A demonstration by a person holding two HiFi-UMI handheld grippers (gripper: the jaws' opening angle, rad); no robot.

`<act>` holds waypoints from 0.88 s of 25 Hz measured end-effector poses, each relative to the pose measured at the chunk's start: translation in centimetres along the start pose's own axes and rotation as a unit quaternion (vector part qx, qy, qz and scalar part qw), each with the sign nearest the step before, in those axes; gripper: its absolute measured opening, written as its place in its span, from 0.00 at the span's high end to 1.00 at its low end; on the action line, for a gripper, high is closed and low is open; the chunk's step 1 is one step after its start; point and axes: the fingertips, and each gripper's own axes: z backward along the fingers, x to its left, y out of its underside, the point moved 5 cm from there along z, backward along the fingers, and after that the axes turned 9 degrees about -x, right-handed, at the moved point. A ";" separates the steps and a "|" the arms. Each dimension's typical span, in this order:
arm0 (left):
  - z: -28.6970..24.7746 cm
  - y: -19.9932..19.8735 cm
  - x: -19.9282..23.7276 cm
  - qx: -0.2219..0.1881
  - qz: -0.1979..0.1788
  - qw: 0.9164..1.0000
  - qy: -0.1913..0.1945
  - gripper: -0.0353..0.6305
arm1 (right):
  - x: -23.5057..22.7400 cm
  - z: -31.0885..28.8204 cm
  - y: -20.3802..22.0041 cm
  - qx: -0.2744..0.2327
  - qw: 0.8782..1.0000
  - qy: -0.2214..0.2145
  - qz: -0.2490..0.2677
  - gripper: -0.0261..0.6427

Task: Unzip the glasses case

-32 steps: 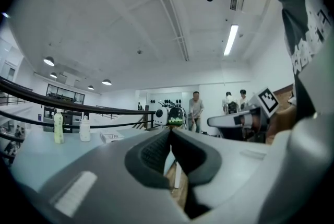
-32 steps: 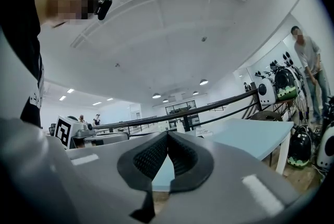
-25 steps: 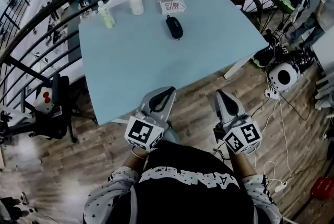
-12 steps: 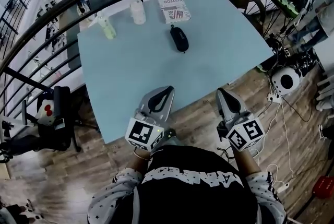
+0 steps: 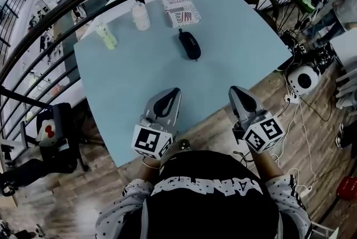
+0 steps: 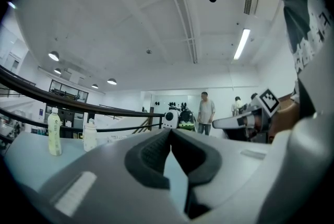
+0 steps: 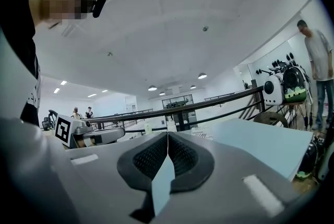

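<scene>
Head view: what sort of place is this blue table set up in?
Probably a robotics lab on an upper landing of an open hall: a black railing curves behind the light blue table, white round-headed machines sit among cables on the wooden floor, and people stand about in the background.

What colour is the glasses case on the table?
Black; the glasses case shows best in the head view.

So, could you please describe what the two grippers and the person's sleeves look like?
The left gripper and right gripper each have light grey tapered shells, dark ribbed pads and a white cube bearing black square markers. The sleeves are pale with dark stars, under a black top with white lettering.
</scene>
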 end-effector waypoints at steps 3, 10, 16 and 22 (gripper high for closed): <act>0.0 0.3 1.0 0.009 -0.004 1.000 -0.006 0.95 | -0.1 -1.1 0.4 0.003 1.000 -0.002 -0.004 0.97; -0.1 0.9 2.6 0.013 -0.008 0.999 -0.039 0.95 | -1.5 -3.6 0.6 0.008 1.000 -0.015 -0.007 0.97; -0.9 1.0 3.2 0.017 -0.022 0.996 -0.080 0.95 | -4.0 -6.6 0.3 0.004 0.999 -0.044 -0.015 0.97; -1.6 0.1 5.9 0.020 -0.039 0.988 -0.148 0.95 | -6.1 -11.8 0.6 0.013 0.995 -0.092 -0.027 0.97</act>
